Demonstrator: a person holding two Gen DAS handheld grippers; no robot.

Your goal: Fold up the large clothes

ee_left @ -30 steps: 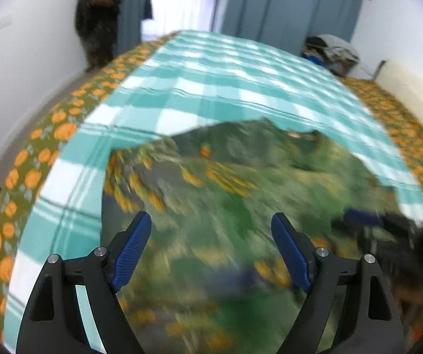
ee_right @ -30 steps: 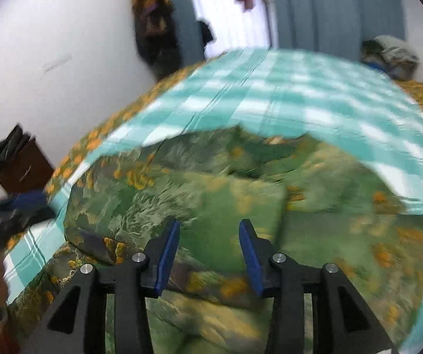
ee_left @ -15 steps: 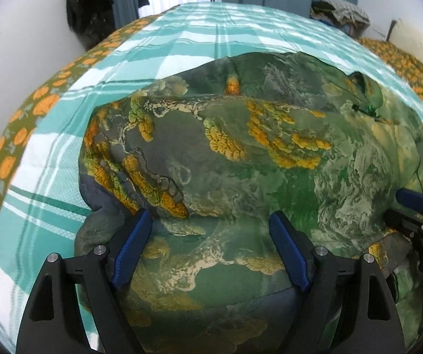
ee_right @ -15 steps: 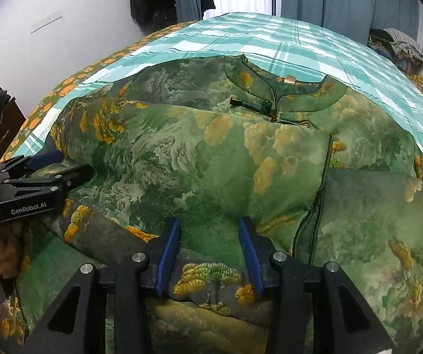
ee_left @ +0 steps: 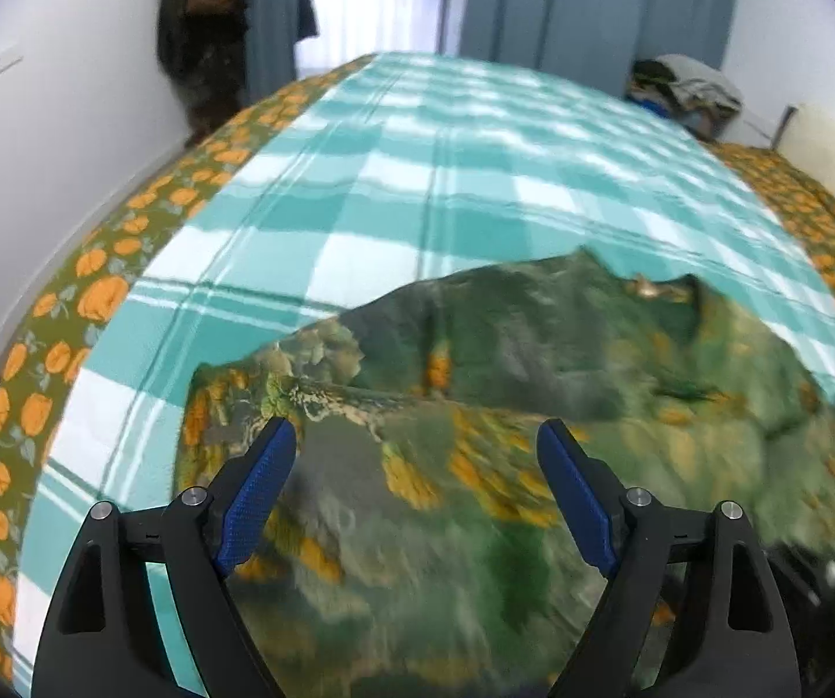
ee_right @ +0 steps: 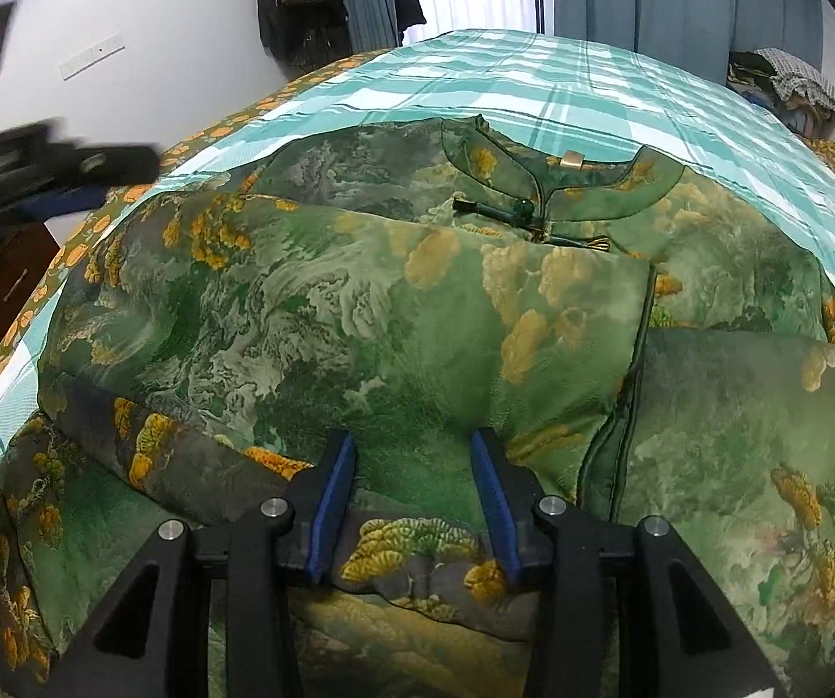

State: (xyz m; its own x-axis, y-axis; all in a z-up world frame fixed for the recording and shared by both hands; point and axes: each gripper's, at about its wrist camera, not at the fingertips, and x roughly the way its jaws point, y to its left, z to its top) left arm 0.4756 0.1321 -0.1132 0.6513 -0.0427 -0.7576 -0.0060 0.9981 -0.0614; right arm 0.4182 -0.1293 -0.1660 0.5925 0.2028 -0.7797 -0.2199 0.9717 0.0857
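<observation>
Two grippers work over one garment [ee_right: 359,314] — a padded green jacket printed with yellow-orange trees, lying on a teal checked sheet [ee_left: 429,174] that covers a bed. In the right wrist view the jacket fills most of the frame: its stand collar [ee_right: 562,186] lies at the far end with a dark frog clasp [ee_right: 493,210] just below it, and a sleeve or panel is folded across the chest from the left, its piped edge [ee_right: 638,349] running down toward the camera.

The right gripper [ee_right: 411,500] sits low at the near edge of that folded panel. Its blue pads [ee_right: 330,494] stand a moderate way apart, with a fold of the fabric lying between them; the cloth touches neither pad that I can see, so the jaws are parted rather than clamped. The left gripper [ee_right: 56,174] shows at the left edge of this view, blurred, above the jacket's left side and the bed's edge, in a hand.

In the left wrist view, the left gripper [ee_left: 417,483] has its jaws wide apart and holds nothing. The jacket [ee_left: 533,407] lies below and ahead of them, blurred, its left edge just beyond the left pad [ee_left: 254,500] and its collar at the far right. I cannot tell whether the pads touch the cloth.

An orange-flowered border [ee_left: 68,337] runs along the bed's left side. Blue curtains [ee_left: 580,6] hang at the far wall, and a pile of clothes [ee_left: 685,93] lies past the bed's far right corner.
</observation>
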